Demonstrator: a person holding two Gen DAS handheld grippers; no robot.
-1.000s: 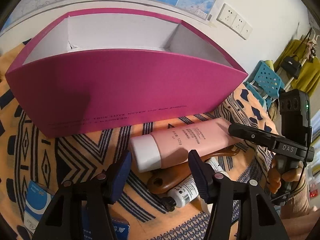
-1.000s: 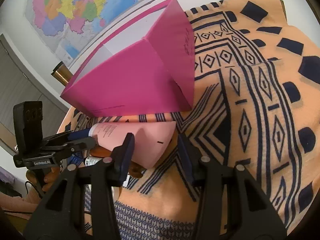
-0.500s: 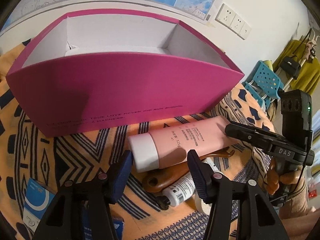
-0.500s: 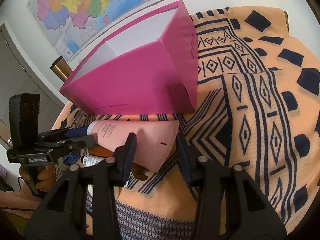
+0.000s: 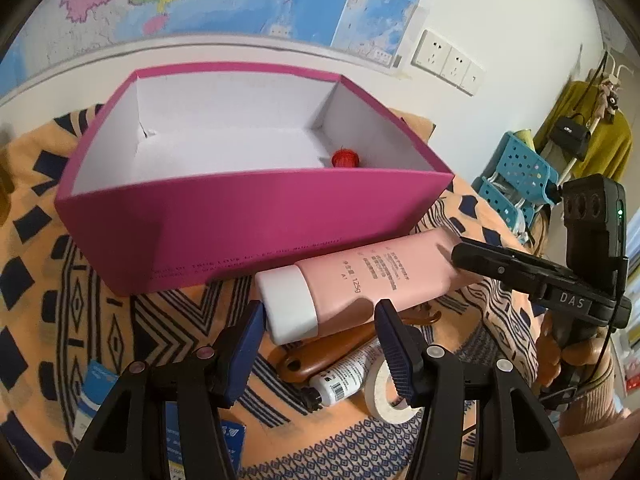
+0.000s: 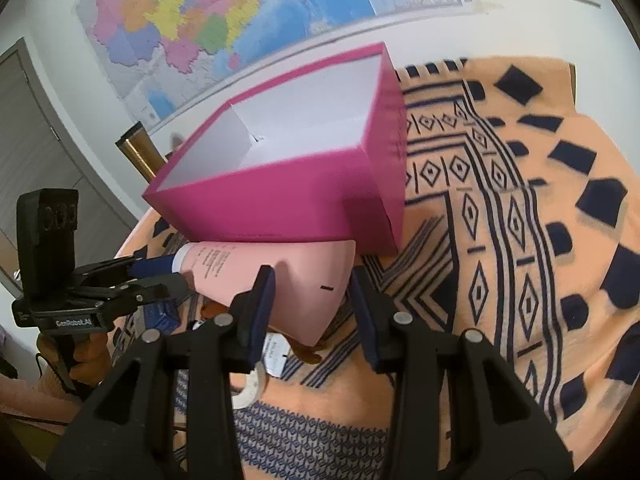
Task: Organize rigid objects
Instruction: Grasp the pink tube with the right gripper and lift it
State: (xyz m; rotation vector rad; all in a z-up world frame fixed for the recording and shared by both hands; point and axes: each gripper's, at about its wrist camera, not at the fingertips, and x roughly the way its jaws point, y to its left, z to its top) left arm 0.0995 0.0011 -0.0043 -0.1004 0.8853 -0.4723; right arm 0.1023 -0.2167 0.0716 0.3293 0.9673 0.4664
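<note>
The patterned cloth point(image 6: 500, 240) on the worktop is seen to carry the magenta box point(image 5: 248, 232), with a small red item point(image 5: 345, 158) inside. The pink tube point(image 5: 360, 280) is held just in front of the box, above the cloth: its cap end is clamped by the left tongs point(image 5: 320, 344), its flat end by the right tongs point(image 6: 312, 304). The tube should be kept level and cleared over the near wall. "125g" can be read on it; "DAS" is printed on the right tool.

Tube point(image 5: 360, 280) before box point(image 5: 248, 236), over tape point(image 5: 384, 392)
</note>
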